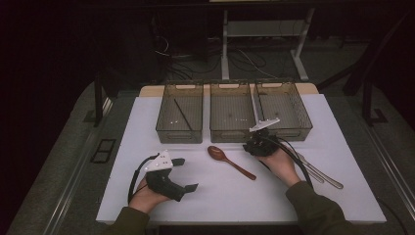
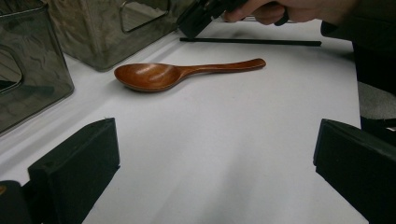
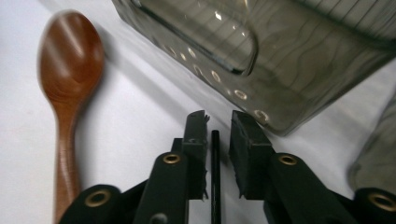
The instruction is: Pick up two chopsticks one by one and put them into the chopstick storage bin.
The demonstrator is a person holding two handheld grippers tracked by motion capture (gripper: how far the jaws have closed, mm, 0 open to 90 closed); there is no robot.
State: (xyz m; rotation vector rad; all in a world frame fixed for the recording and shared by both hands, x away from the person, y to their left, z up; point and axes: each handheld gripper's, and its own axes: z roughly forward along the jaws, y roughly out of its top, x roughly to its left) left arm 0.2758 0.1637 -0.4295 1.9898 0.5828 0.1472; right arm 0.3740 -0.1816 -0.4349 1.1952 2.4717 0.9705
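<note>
The left gripper (image 1: 183, 175) rests on the white table (image 1: 147, 127), jaws wide apart and empty. Right of the brown wooden spoon (image 1: 230, 161), the right gripper (image 3: 218, 128) straddles a thin black chopstick (image 3: 215, 172), jaws slightly parted, pads not touching it.

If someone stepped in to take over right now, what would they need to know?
Left gripper: open, nothing between its jaws, resting low on the white table.
Right gripper: jaws slightly apart astride a thin black stick lying on the table; the pads do not press on it.
Wooden spoon: lies on the table in front of the middle bin.
Metal utensils: on the table beside the right hand.
Done: one black stick is in the left bin.
Probably left: the stick, spoon and metal utensils still need binning.
</note>
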